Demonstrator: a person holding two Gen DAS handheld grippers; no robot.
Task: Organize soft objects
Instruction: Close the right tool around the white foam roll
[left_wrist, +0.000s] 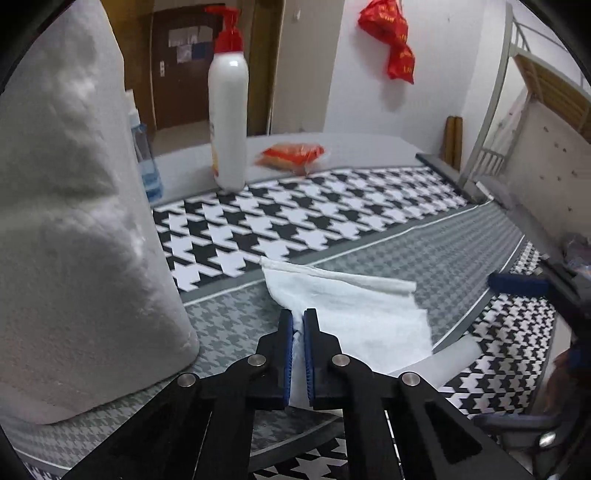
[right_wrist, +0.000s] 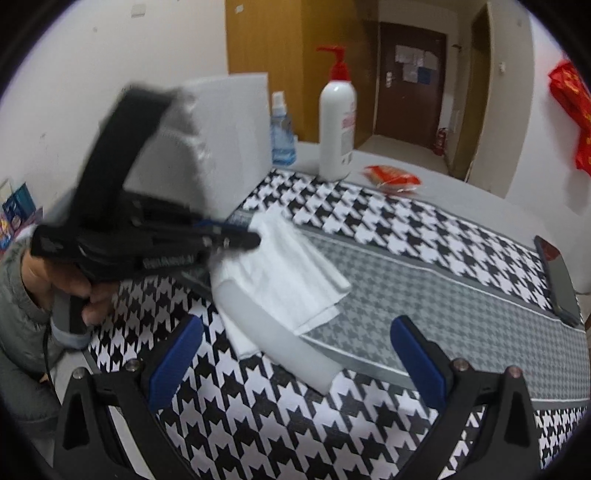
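Left fingers (left_wrist: 299, 318) pinch white cloth (left_wrist: 354, 306) edge | right fingers (right_wrist: 295, 332) wide, seemingly above foam strip (right_wrist: 280, 332)

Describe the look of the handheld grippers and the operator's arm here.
Both the left gripper and right gripper have matte black linkages, silver rivets and blue finger pads. The left has a grey handle, white lettering, a thin black cable; grey sleeve.

A white pump bottle (left_wrist: 228, 122) with a red pump head stands upright at the far edge of the houndstooth mat (left_wrist: 295, 218) on the counter. Just beside it lies a red snack packet (left_wrist: 293, 153). A blue spray bottle (right_wrist: 282, 136) stands nearby. A red bag (left_wrist: 391, 40) hangs on the wall, and a dark phone (right_wrist: 559, 280) lies at the mat's edge
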